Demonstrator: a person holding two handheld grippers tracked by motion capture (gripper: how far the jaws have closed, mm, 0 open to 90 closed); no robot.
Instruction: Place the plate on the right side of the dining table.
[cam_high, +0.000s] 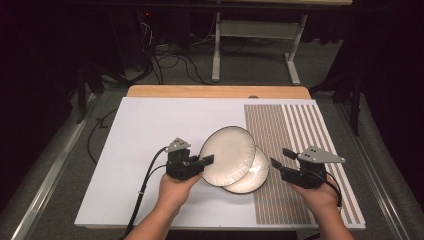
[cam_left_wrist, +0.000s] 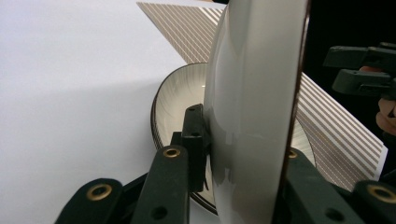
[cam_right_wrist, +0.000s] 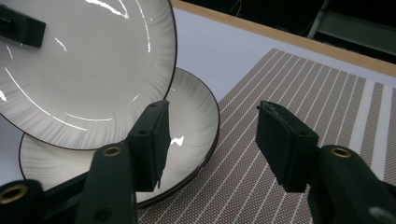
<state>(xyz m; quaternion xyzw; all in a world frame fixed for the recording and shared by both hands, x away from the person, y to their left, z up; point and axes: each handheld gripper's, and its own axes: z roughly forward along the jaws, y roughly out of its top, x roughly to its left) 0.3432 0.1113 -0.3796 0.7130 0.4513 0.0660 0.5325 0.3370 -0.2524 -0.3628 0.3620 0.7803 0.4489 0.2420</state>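
A white plate with a dark rim (cam_high: 227, 154) is lifted and tilted, and my left gripper (cam_high: 204, 163) is shut on its left edge. In the left gripper view this upper plate (cam_left_wrist: 252, 107) stands edge-on between the jaws of the left gripper (cam_left_wrist: 243, 140). A second, matching plate (cam_high: 252, 177) lies flat beneath it, partly on the striped mat (cam_high: 290, 130). My right gripper (cam_high: 281, 158) hovers just right of the plates, open and holding nothing. In the right gripper view the right gripper (cam_right_wrist: 217, 140) frames the lower plate (cam_right_wrist: 191, 121), with the upper plate (cam_right_wrist: 84, 60) above it.
A white sheet (cam_high: 160, 135) covers most of the table, with a wooden edge (cam_high: 215, 91) at the back. Cables and a metal stand's legs (cam_high: 260, 55) lie on the floor beyond. The other gripper (cam_left_wrist: 359, 70) shows at the right in the left gripper view.
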